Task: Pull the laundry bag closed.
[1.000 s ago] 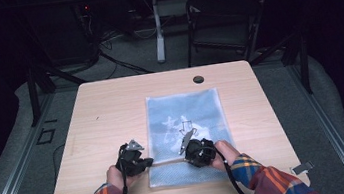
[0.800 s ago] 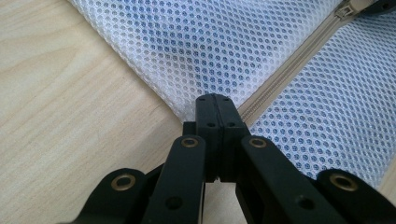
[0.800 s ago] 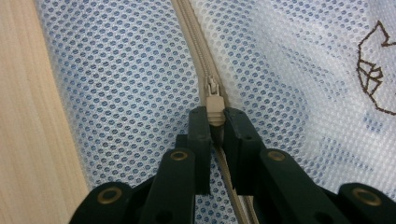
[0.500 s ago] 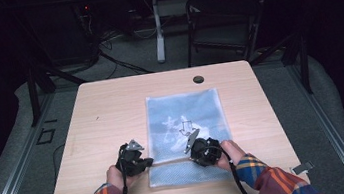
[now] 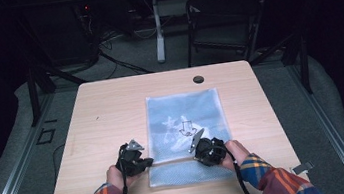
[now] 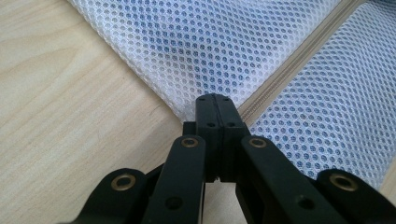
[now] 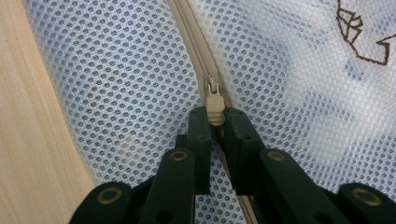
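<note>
Down at the lower middle of the high view, the bag [image 5: 184,110] lies flat on the desk [image 5: 111,110], with both tools working its near end. The left gripper [image 5: 149,161] sits at the bag's lower left corner and hasn't budged. In its own view the left gripper [image 6: 215,100] has its jaws pressed together on the mesh edge, right where the zip [image 6: 299,60] ends. It is the anchor. The change is on the other side: the right gripper [image 5: 197,155] has crept a touch toward the right of the frame over the last second, so the gap between the two tools is a little wider. In the right gripper view, the right gripper [image 7: 214,116] has its jaws pinching the tab of the pull [image 7: 213,100], which sits just ahead of the tips in the centre of the frame. The zip [image 7: 196,42] runs away to the upper left with its teeth meshed. So the slider looks to be travelling, dragged along while the corner is held taut. The stretch ahead of the pull looks shut, which reads as zipping the bag closed. The part under the jaws is hidden, so I can't tell how much remains. The short creep suggests most of the run toward the right edge is still to go.
</note>
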The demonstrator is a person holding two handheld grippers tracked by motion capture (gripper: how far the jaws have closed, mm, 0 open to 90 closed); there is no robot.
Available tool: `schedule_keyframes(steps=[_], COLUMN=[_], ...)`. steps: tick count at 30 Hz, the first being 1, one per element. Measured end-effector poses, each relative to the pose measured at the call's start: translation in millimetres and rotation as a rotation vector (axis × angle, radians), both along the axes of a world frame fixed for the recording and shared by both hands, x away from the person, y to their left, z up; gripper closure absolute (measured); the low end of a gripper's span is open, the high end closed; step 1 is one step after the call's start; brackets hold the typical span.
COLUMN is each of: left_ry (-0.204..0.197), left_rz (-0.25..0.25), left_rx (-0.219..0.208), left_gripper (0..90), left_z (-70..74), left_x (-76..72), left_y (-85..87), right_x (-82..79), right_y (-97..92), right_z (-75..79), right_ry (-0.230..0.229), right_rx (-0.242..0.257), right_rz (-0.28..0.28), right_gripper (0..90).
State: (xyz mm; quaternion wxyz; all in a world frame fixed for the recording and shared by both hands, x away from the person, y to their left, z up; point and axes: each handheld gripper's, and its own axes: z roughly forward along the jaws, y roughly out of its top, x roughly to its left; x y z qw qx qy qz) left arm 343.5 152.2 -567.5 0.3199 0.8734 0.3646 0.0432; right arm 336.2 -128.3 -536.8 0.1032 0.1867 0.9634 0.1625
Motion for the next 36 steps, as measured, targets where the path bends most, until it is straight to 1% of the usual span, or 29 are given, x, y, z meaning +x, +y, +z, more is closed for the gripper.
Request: schedule_keyframes(steps=[1, 2, 4, 6, 12, 13, 16, 20, 21, 24, 27, 28, 32, 36], left_ry=[0.0, 0.001, 0.0, 0.0, 0.0, 0.0, 0.0, 0.0, 0.0, 0.0, 0.0, 0.0, 0.0, 0.001], left_rz=[0.0, 0.001, 0.0, 0.0, 0.0, 0.0, 0.0, -0.001, -0.001, -0.001, 0.0, -0.001, 0.0, 0.0], left_rx=[0.0, -0.001, 0.001, 0.001, 0.001, 0.001, 0.001, 0.001, 0.0, 0.001, 0.0, 0.001, 0.0, 0.0], left_gripper=[90.0, 90.0, 90.0, 90.0, 90.0, 90.0, 90.0, 90.0, 90.0, 90.0, 90.0, 90.0, 90.0, 90.0], left_z=[0.0, -0.1, 0.0, 0.0, 0.1, 0.1, 0.1, 0.1, 0.0, 0.1, 0.0, 0.1, 0.0, 0.1], left_x=[0.0, 0.0, 0.0, 0.0, 0.0, 0.0, 0.0, 0.0, 0.0, 0.0, 0.0, 0.0, 0.0, 0.0], left_y=[0.0, 0.0, 0.0, -0.1, -0.1, -0.1, -0.1, -0.1, -0.1, -0.1, 0.0, -0.1, -0.1, 0.0], right_x=[-0.2, 0.2, -0.3, -0.5, -0.5, -0.5, -0.8, -0.7, -1.1, -1.4, -1.5, -1.7, -1.6, -1.6], right_y=[-0.8, -1.8, -3.1, -4.8, -8.9, -10.1, -12.5, -15.2, -15.6, -18.3, -19.5, -19.7, -22.9, -27.4], right_z=[-1.2, -0.1, -0.8, -0.7, 0.2, 1.2, 1.7, 2.4, 2.1, 2.0, 2.4, 2.1, 2.1, 2.2], right_ry=[0.005, 0.001, 0.007, 0.003, 0.009, 0.005, 0.009, 0.012, 0.007, 0.013, 0.012, 0.014, 0.014, 0.015], right_rx=[0.019, 0.005, 0.02, 0.01, 0.013, 0.005, 0.015, 0.008, 0.011, 0.015, 0.01, 0.016, 0.0, -0.002], right_rz=[-0.008, -0.005, -0.013, -0.018, -0.028, -0.027, -0.033, -0.033, -0.038, -0.048, -0.046, -0.048, -0.055, -0.065], right_gripper=[81.7, 81.7, 81.7, 81.6, 81.7, 81.6, 81.6, 81.7, 81.7, 81.7, 81.7, 81.7, 81.7, 81.7])
